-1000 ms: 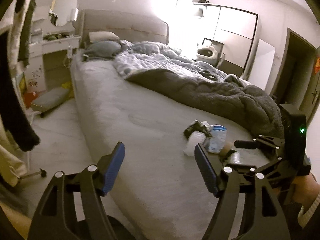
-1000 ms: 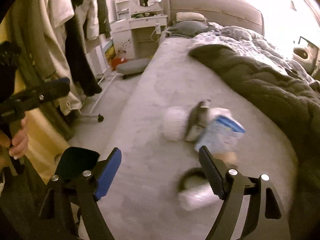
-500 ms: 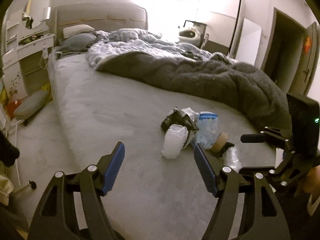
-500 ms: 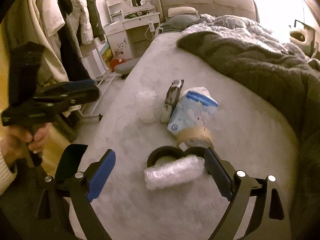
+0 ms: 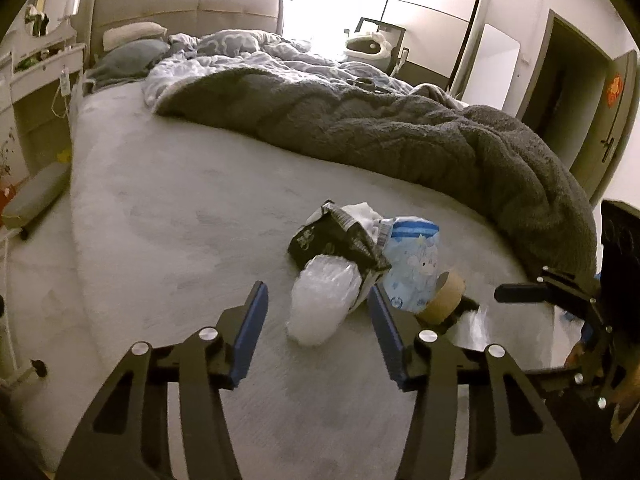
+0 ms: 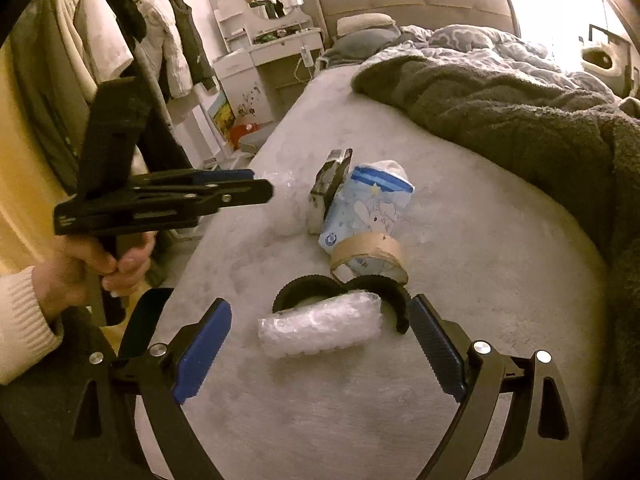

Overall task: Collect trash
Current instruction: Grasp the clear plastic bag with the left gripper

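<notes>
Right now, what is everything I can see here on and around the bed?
Clear bubble-wrap rolls: two, one between the left gripper's fingers, one between the right's.
Black-and-white crumpled packet: one, mid-bed.
Pale blue printed plastic pack: one, beside the packet.
Brown cardboard tape ring: one, against the blue pack.
Black ribbed rings: two, behind the nearer roll.
Dark grey fleece blanket: one, far side of the bed.
Light grey bed sheet: one.
White dressing table: one, by the headboard.
Left gripper: open.
Right gripper: open.
</notes>
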A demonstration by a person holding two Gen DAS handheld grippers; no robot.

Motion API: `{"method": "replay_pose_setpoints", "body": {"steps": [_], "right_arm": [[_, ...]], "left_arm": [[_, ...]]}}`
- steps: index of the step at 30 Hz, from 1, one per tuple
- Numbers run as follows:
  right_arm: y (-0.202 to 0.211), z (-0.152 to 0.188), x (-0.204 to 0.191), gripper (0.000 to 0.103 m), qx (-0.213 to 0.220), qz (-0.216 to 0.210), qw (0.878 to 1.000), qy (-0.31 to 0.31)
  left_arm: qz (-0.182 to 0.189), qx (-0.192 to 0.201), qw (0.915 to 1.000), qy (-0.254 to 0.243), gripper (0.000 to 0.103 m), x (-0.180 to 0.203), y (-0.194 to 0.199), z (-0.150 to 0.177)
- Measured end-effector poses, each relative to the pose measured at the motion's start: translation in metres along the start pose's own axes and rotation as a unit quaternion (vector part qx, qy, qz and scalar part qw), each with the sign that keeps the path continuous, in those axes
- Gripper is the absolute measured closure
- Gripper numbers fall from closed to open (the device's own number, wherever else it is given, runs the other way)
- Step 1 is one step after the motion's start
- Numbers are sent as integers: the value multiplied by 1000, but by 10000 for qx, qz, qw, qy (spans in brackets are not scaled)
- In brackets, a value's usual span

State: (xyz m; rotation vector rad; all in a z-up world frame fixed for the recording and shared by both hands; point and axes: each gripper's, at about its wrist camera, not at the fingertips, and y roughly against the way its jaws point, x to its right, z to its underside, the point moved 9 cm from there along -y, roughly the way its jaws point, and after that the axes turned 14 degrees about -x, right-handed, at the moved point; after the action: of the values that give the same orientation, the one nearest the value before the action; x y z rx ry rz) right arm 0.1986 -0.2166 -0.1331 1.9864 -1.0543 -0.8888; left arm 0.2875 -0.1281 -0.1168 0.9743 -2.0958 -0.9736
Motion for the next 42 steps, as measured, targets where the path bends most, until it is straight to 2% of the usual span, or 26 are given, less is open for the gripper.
{"method": "replay_pose_setpoints", "body": {"steps": [4,14,16,20,28,32,36,42], "right_arm": [[-2,2,2,12,20,-101,9999,60],[-13,0,-4,12,-33,-318,9990,309],[-16,0,-6,12,-72,-210,9991,365],[-20,0,-9,21,-120,-151,9989,432],[-26,7,-8,21,-321,141,9978,561],[-36,11,-4,34,-497,265,9969,551],[-38,13,-3,36,-575,409,9956,620],[-23,9,-1,36,-391,491,9969,479]], "left_arm": [[219,-58,9997,110,61,3,-9,-6],[169,-153,9997,124,74,7,-20,-9],[158,-149,9997,135,74,5,-19,-8],[117,-123,9998,139,75,3,-11,-5],[119,90,9997,180,75,2,18,-6],[89,141,9997,179,75,2,29,-4],[8,177,9996,198,74,1,41,0],[-255,254,9991,243,74,-5,68,9]]}}
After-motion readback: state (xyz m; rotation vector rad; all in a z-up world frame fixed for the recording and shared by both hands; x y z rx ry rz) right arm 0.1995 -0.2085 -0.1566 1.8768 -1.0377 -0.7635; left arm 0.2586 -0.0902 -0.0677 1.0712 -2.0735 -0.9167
